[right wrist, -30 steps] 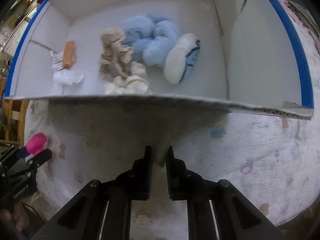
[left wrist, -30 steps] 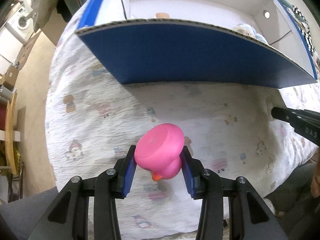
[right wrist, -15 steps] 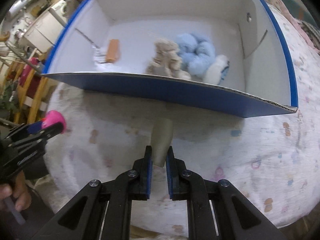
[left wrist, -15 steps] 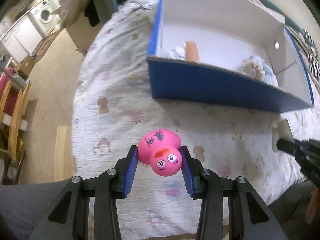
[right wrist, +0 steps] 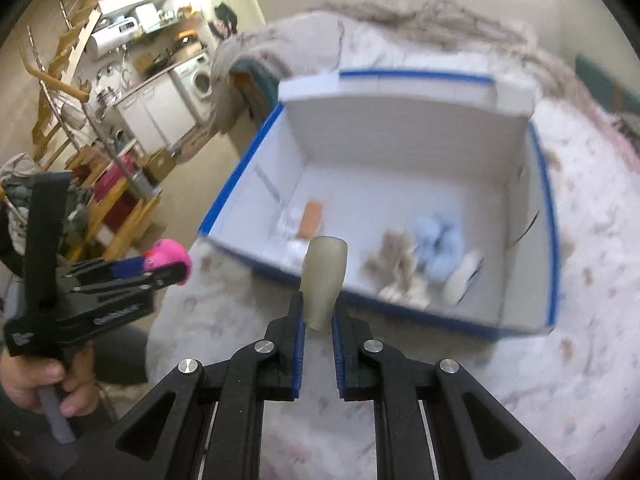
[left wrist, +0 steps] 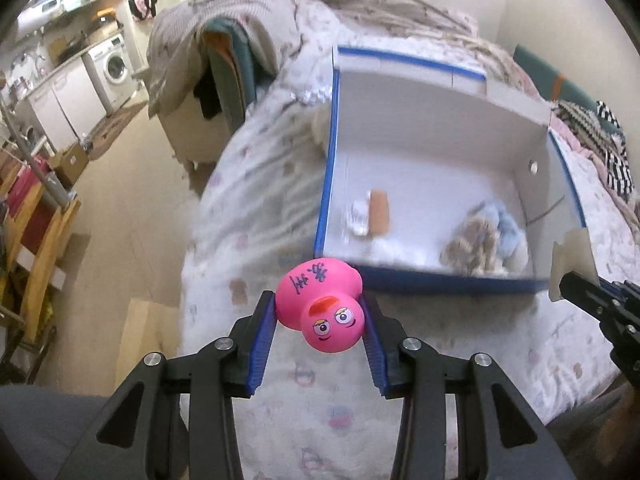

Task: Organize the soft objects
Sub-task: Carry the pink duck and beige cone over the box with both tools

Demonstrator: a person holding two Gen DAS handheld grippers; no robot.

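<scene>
My left gripper (left wrist: pixel 320 312) is shut on a pink rubber duck (left wrist: pixel 322 306) with painted eyes and an orange beak, held above the printed bedspread. My right gripper (right wrist: pixel 318 316) is shut on a pale beige translucent soft piece (right wrist: pixel 323 276) that sticks up past its tips. A blue box with a white inside (right wrist: pixel 516 148) lies on the bed ahead of both. In it are a light blue plush (right wrist: pixel 438 254), a tan plush (right wrist: pixel 390 254), a white and blue slipper-like piece (right wrist: pixel 464 276) and an orange block (right wrist: pixel 312 218). The left gripper with the duck (right wrist: pixel 168 258) shows at the left of the right wrist view.
The box rests on a bed with a printed bedspread (left wrist: pixel 260 184). A blanket-draped chair (left wrist: pixel 224 44) stands behind the box. Left of the bed are bare floor (left wrist: pixel 132 184), a washing machine (left wrist: pixel 114 66) and wooden furniture (left wrist: pixel 36 248). A hand (right wrist: pixel 48 384) grips the left tool's handle.
Both grippers have risen and tilted up, so the box now appears smaller and farther, with its inside showing. The duck has turned in view so its face shows.
</scene>
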